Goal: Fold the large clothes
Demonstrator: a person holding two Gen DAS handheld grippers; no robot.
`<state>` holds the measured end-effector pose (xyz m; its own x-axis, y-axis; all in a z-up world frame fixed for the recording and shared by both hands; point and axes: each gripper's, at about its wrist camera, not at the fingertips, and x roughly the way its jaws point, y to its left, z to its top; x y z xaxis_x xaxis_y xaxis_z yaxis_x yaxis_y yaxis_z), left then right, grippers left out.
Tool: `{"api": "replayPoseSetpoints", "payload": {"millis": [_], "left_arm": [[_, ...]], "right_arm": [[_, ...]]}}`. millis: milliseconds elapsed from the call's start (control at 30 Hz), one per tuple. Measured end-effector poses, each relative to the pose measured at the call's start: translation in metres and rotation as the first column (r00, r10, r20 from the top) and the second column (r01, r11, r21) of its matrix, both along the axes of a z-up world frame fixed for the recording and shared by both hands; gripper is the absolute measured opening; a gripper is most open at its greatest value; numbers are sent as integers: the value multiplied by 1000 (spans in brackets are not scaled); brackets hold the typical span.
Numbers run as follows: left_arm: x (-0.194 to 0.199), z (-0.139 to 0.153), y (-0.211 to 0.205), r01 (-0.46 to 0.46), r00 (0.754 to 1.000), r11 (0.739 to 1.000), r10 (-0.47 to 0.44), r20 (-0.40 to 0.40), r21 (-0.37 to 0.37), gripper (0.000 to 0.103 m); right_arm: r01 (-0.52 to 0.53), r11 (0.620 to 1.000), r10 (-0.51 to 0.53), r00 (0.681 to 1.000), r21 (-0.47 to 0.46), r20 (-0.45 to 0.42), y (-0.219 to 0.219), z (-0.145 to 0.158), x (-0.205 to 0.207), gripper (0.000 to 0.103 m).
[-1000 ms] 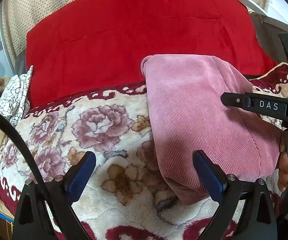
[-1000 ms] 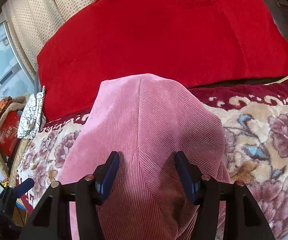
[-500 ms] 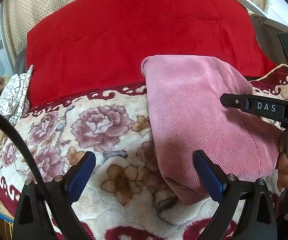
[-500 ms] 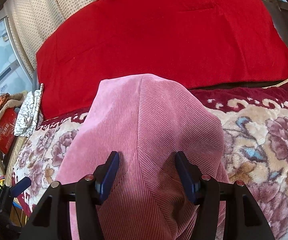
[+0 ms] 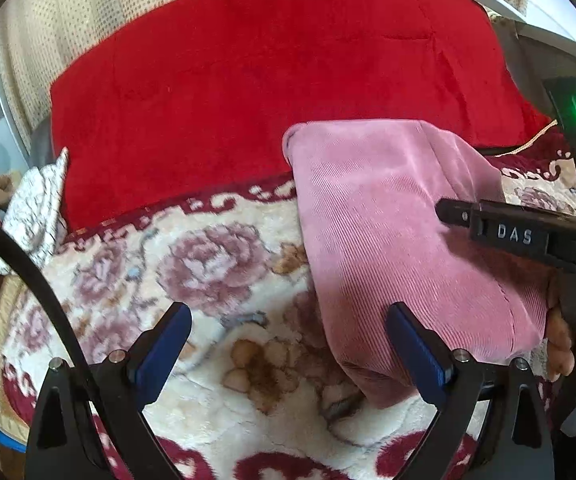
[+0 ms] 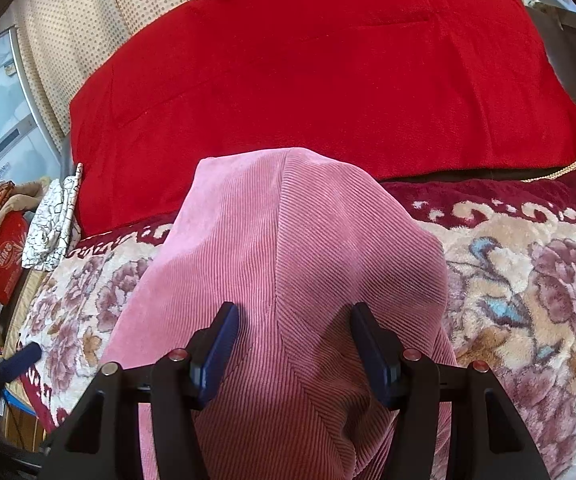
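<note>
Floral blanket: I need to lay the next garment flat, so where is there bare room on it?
The floral blanket lies bare between the pink corduroy garment and the crackle-print cloth, up to the red quilt. Another bare patch lies on the garment's other side. It is crowded around the garment, where the right gripper sits.

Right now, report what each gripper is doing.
Left gripper: open, empty, over the floral plush blanket.
Right gripper: jaws straddle the folded pink corduroy garment; grip cannot be told.

Both grippers are black with blue-padded fingers (image 5: 163,344), silver screws and "DAS" lettering.
</note>
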<state>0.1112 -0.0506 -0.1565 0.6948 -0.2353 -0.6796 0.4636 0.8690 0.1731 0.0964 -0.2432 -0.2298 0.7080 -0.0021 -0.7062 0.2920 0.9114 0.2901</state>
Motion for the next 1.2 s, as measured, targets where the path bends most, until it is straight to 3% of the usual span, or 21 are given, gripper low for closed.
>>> {"api": "replayPoseSetpoints", "payload": {"millis": [233, 400, 767, 1033, 1200], "left_arm": [[11, 11, 10, -39, 999, 998, 39, 1, -39, 98], [22, -27, -3, -46, 997, 995, 51, -54, 84, 98], [15, -22, 0, -54, 998, 994, 57, -29, 99, 98], [10, -37, -4, -63, 998, 987, 65, -7, 145, 98], [14, -32, 1, -71, 996, 988, 77, -44, 134, 98]], "right_arm": [[1, 1000, -1, 1000, -23, -4, 2, -1, 3, 62], [-5, 999, 5, 1000, -39, -6, 3, -1, 4, 62], [-7, 996, 6, 1000, -94, -9, 8, -1, 4, 62], [-19, 991, 17, 1000, -134, -15, 15, 0, 3, 62], [-29, 986, 26, 999, -167, -20, 21, 2, 0, 62]]}}
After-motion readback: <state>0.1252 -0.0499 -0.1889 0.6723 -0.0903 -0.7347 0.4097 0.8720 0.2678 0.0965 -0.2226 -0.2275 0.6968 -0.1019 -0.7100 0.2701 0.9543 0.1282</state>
